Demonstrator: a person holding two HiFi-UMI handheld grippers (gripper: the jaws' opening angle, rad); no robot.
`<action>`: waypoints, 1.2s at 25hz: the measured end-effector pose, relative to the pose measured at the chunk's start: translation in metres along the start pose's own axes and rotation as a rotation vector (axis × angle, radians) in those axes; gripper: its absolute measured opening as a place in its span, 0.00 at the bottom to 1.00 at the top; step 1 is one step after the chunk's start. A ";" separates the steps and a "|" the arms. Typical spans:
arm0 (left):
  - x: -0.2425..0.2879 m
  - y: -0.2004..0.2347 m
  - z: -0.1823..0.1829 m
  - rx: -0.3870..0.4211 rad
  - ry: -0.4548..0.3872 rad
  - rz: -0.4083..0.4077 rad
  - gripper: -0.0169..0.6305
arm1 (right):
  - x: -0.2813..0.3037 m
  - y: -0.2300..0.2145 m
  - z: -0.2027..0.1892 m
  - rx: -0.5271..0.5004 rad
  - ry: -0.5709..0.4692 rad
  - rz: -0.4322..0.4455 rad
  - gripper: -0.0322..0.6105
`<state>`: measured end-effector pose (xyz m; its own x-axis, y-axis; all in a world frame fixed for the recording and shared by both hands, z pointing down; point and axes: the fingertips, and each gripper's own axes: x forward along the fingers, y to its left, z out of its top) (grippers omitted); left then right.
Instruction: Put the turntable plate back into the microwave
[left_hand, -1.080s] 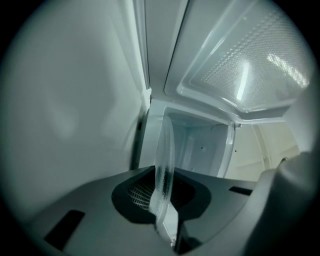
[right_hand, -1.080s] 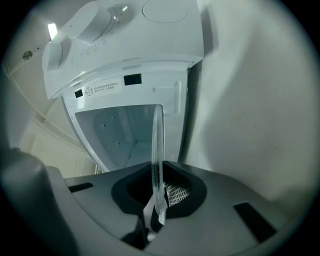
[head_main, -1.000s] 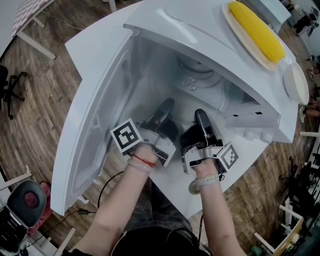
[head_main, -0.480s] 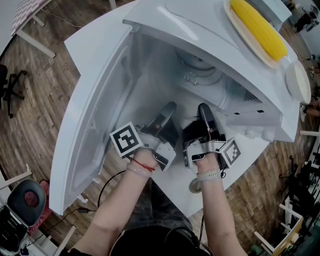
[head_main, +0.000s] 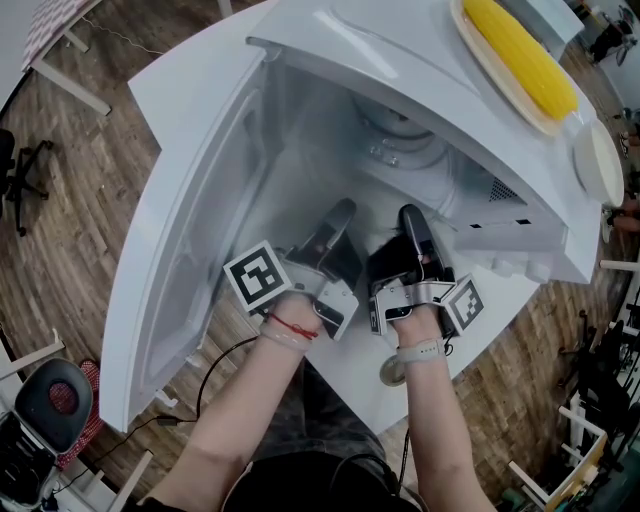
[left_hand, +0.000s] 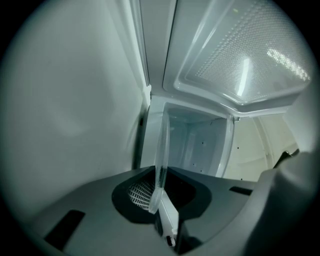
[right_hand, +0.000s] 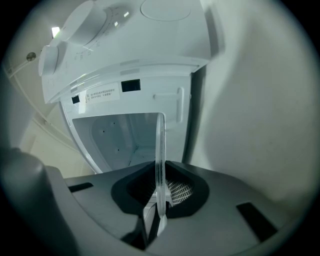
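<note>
The white microwave (head_main: 380, 50) stands on a white table with its door (head_main: 190, 250) swung open to the left. Both grippers reach into the cavity side by side. My left gripper (head_main: 338, 212) is shut on the rim of the clear glass turntable plate (left_hand: 160, 160), which shows edge-on between its jaws. My right gripper (head_main: 411, 220) is shut on the same plate (right_hand: 160, 155), also edge-on. From the head view the plate (head_main: 400, 150) is a faint round glass shape lying inside the cavity ahead of the grippers. The cavity's back wall (left_hand: 200, 145) is ahead.
A corn cob (head_main: 520, 55) on a plate lies on top of the microwave, with a white dish (head_main: 597, 165) beside it. The table edge (head_main: 350, 390) is close to the person, with a small round object (head_main: 391, 372) on it. A chair (head_main: 50, 400) stands at lower left.
Both grippers have moved a little farther into the microwave cavity, carrying the plate with them. Both stay shut on its rim.
</note>
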<state>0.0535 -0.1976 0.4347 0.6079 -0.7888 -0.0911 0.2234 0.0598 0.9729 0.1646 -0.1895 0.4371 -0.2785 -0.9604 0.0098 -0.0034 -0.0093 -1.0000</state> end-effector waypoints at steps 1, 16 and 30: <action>0.001 0.000 0.001 -0.001 0.000 0.000 0.09 | -0.001 0.000 -0.001 -0.004 0.003 0.000 0.11; 0.014 0.001 0.006 -0.006 -0.014 -0.004 0.09 | -0.004 0.001 -0.007 -0.004 0.010 0.020 0.12; 0.028 0.001 0.008 -0.004 0.005 -0.022 0.09 | -0.005 -0.001 -0.013 0.010 0.024 0.014 0.12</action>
<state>0.0643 -0.2242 0.4345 0.6065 -0.7868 -0.1140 0.2398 0.0443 0.9698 0.1536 -0.1815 0.4385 -0.3012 -0.9535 -0.0041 0.0098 0.0012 -1.0000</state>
